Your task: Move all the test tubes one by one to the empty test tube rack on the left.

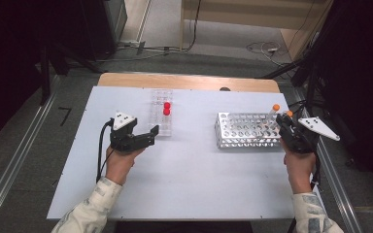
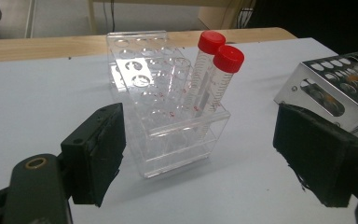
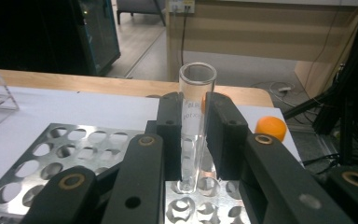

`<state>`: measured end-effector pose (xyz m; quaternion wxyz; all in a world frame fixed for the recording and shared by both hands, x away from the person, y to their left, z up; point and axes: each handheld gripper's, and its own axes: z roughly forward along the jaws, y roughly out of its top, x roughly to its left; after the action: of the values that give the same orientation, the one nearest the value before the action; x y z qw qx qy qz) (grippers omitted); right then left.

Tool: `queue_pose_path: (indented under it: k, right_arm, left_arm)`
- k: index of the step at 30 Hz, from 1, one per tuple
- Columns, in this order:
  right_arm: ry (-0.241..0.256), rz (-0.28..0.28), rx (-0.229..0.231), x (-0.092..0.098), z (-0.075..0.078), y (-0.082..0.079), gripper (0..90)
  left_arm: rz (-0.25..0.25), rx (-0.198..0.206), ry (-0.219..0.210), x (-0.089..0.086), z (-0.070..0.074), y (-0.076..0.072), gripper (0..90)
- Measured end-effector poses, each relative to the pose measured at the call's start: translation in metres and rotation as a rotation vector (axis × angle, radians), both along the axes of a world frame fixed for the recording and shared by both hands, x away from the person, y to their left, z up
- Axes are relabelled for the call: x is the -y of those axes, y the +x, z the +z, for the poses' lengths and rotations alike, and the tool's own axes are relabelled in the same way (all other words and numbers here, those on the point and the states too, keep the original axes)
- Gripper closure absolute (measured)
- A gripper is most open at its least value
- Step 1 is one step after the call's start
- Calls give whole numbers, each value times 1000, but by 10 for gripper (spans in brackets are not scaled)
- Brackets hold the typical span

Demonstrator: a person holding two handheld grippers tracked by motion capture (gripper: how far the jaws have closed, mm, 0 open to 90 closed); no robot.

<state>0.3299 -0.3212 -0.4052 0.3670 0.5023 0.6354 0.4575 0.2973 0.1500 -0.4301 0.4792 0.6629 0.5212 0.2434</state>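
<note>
My left gripper (image 1: pixel 147 134) stands open on the left of the white table, its jaws wide apart in front of a clear plastic rack (image 2: pixel 168 116). Two red-capped tubes (image 2: pixel 214 70) stand in that rack, seen in the high view as red caps (image 1: pixel 166 108). My right gripper (image 3: pixel 193 105) is shut on an uncapped clear glass tube (image 3: pixel 196 79). The tube stands upright with its bottom in a hole at the right end of the metal rack (image 1: pixel 245 130). An orange-capped tube (image 3: pixel 271 127) stands just behind it.
Two orange caps (image 1: pixel 275 107) rise from the metal rack's far right corner. The table's right edge runs close to my right gripper (image 1: pixel 285 127). Bare white tabletop (image 1: pixel 189 170) lies between the two hands and toward the front.
</note>
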Motion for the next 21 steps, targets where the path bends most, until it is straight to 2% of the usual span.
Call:
queue_pose_path:
  k: [21]
  right_arm:
    - [12, 208, -24, -50, 6, -23, 734]
  left_arm:
    - [-14, 9, -4, 2, 3, -3, 174]
